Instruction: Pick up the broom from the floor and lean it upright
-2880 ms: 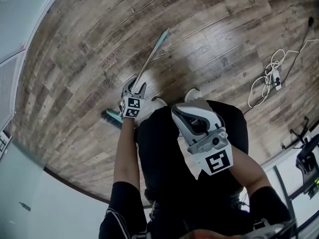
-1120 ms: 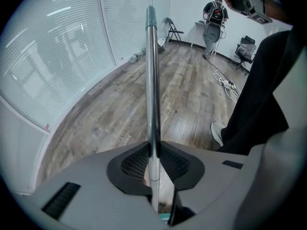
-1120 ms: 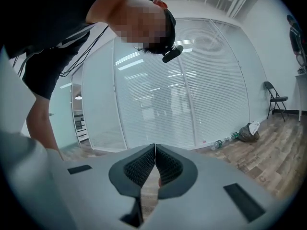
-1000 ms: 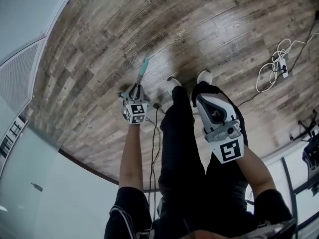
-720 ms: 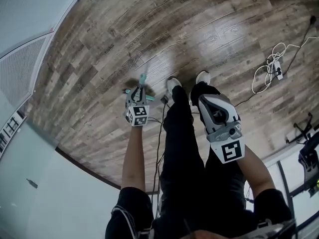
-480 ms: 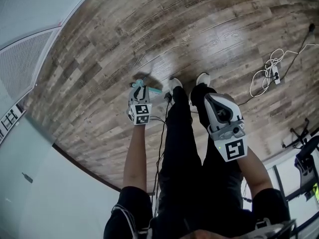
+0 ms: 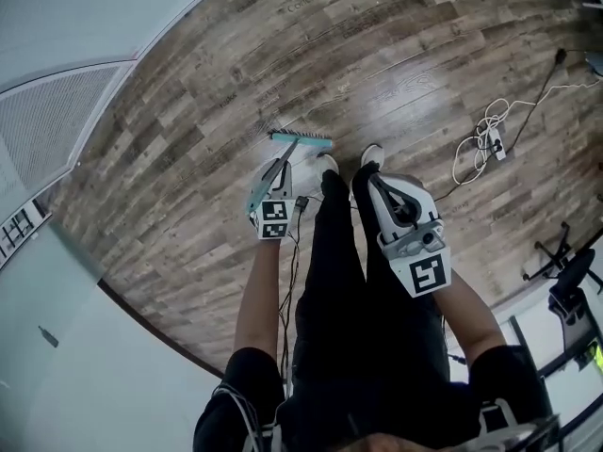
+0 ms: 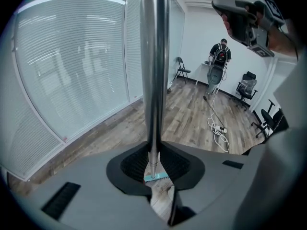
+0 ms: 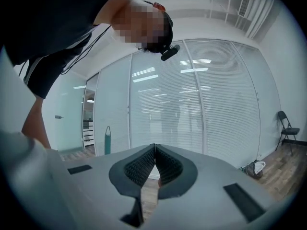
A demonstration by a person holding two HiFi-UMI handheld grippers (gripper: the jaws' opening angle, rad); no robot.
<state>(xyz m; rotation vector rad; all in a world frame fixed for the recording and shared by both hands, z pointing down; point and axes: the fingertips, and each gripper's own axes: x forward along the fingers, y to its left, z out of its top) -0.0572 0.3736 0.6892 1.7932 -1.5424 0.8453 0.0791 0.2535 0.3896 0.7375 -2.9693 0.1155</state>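
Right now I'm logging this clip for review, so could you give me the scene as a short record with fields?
broom: handle near vertical, teal head lowest, over the wood floor; floor contact unclear
left tool: shut on the broom handle
right tool: jaws together, nothing between them
floor clutter: white power strip with cable, apart from the broom
lean step: not yet done; broom stands away from the glass wall
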